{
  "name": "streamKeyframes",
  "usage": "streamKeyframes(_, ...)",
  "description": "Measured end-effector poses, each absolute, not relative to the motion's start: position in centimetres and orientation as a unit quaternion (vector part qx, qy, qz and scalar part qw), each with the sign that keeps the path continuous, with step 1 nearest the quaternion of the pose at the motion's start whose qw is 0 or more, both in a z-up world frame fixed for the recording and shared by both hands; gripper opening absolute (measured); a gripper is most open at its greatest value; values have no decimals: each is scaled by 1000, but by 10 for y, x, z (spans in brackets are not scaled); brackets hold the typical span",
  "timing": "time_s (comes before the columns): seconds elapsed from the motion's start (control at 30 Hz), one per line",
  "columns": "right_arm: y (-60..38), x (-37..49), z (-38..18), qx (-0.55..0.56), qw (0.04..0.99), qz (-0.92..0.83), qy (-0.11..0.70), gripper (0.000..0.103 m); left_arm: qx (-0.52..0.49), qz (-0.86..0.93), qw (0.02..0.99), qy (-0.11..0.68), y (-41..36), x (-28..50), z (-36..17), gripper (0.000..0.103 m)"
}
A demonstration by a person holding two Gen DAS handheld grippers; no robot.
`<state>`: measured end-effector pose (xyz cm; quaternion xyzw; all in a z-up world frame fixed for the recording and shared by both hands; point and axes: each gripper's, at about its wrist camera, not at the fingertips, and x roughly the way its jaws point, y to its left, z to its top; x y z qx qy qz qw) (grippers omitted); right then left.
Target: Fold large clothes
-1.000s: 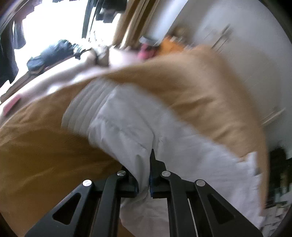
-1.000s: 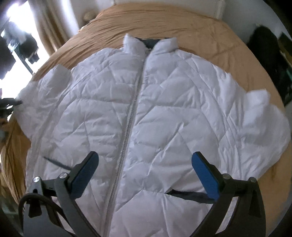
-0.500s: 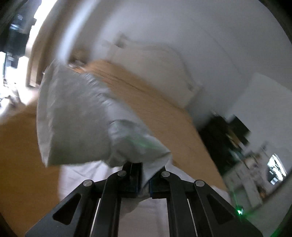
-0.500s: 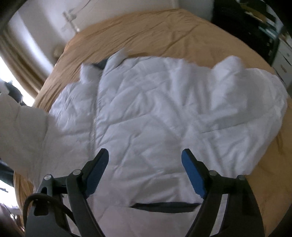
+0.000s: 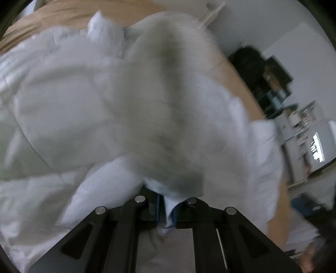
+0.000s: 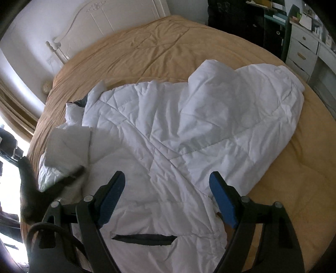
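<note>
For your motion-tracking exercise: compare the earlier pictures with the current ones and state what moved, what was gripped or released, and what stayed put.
The left gripper, clamped on the white jacket's sleeve throughout, carried it across onto the jacket. The right gripper narrowed slightly, gripping nothing. The jacket body stayed on the bed.

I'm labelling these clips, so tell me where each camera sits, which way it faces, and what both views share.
Left wrist: on the left gripper, looking down its fingers at blurred white jacket fabric pinched in its shut jaws; only its black fingers show.
Right wrist: on the right gripper, angled down over the jacket on the tan bedspread, headboard beyond; its open blue-padded fingers show.
Shared: the jacket, the bedspread and dark shelving.
</note>
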<state>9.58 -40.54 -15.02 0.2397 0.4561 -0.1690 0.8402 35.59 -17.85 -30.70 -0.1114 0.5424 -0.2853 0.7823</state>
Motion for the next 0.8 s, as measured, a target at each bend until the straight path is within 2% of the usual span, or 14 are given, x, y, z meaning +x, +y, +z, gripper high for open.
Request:
streamKeyframes(0.17,-399,97,-149,238,839,-159,462,84,-148,-290,760,562,-169,375,-307,8)
streamKeyframes(0.33,-381,107,-140,203,846,-152,469,86,-133,-302,765,554,-151,361,-271,9)
streamKeyframes(0.4,-370,114,-136,190,852,-143,467,86,-146,-310,753,562,-136,372,-256,14)
streamKeyframes(0.47,-358,124,-133,183,856,-128,467,87,-153,-315,747,565,-118,371,-243,27)
streamKeyframes(0.53,-348,133,-132,185,855,-118,471,87,-159,-290,768,549,-99,357,-230,47)
streamKeyframes(0.6,-335,147,-132,184,855,-103,474,87,-147,-250,815,502,-69,352,-217,90)
streamKeyframes(0.7,-307,167,-131,160,858,-88,480,88,-97,-151,877,445,-37,355,-212,94)
streamKeyframes(0.8,-248,190,-134,58,867,-91,486,88,-94,-124,866,475,-18,375,-236,94)
